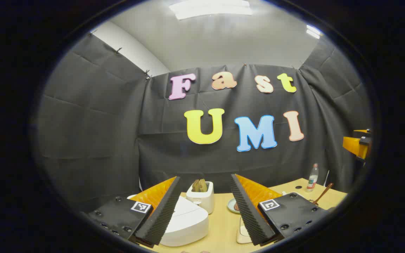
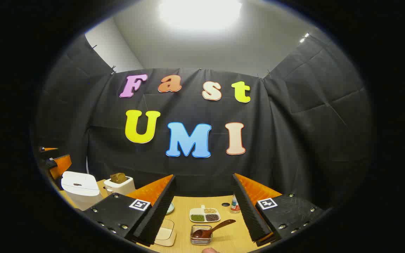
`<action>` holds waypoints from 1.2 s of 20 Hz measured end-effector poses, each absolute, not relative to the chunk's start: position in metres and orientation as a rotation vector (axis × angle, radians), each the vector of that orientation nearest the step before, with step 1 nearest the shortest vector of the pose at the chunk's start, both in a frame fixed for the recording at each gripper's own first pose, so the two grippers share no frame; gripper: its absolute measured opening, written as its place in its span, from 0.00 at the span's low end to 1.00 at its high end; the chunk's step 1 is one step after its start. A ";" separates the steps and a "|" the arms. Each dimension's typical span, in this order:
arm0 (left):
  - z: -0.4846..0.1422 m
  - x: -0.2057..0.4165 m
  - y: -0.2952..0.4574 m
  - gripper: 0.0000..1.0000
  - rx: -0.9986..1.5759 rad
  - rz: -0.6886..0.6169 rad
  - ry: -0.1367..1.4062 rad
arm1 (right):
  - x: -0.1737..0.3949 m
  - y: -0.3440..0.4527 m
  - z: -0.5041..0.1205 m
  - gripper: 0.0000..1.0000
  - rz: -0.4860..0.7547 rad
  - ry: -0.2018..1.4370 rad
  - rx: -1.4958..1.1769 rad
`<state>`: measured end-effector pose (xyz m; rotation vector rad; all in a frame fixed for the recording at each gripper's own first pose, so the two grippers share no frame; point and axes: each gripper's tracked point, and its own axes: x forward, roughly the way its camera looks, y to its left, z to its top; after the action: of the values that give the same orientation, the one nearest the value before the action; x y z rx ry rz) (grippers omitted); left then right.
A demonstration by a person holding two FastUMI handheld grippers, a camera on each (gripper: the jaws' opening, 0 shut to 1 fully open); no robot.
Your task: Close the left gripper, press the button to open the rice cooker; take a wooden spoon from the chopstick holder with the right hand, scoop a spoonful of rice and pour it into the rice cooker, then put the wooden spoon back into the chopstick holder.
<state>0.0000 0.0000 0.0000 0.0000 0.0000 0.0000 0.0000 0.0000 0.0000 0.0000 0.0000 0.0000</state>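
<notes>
The white rice cooker [image 1: 185, 221] sits low between my left gripper's fingers with its lid down; it also stands at the left in the right gripper view [image 2: 81, 189]. My left gripper [image 1: 205, 179] is open and holds nothing. My right gripper [image 2: 204, 176] is open too, hanging above the table. Below it the wooden spoon [image 2: 213, 227] leans in a small clear holder [image 2: 201, 239], handle pointing up and right. The spoon's handle [image 1: 323, 193] also shows at the right in the left gripper view. A divided dish of grains [image 2: 205, 214] lies just behind the holder.
A white toaster [image 1: 200, 196] with bread stands behind the cooker. A small plate [image 1: 233, 205] and a cream container [image 1: 242, 232] lie to its right. A bottle [image 1: 312, 177] stands at the far right of the wooden table [image 1: 223, 225]. The other gripper [image 1: 359, 144] shows at the right edge.
</notes>
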 end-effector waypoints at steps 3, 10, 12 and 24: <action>-0.002 0.001 0.006 0.96 0.001 0.010 0.008 | 0.002 0.002 -0.002 0.95 0.005 0.002 0.001; -0.002 0.003 0.008 0.96 0.015 0.015 0.005 | 0.005 0.008 -0.005 0.95 0.016 0.008 0.002; -0.001 0.005 0.009 0.96 0.018 0.014 0.003 | 0.006 0.009 -0.005 0.95 0.021 0.009 -0.005; 0.000 0.008 0.015 0.93 0.033 0.021 -0.001 | 0.006 0.007 -0.008 0.95 0.020 0.017 0.001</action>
<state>0.0082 0.0146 0.0003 0.0325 -0.0007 0.0207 0.0056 0.0070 -0.0076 0.0011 0.0169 0.0198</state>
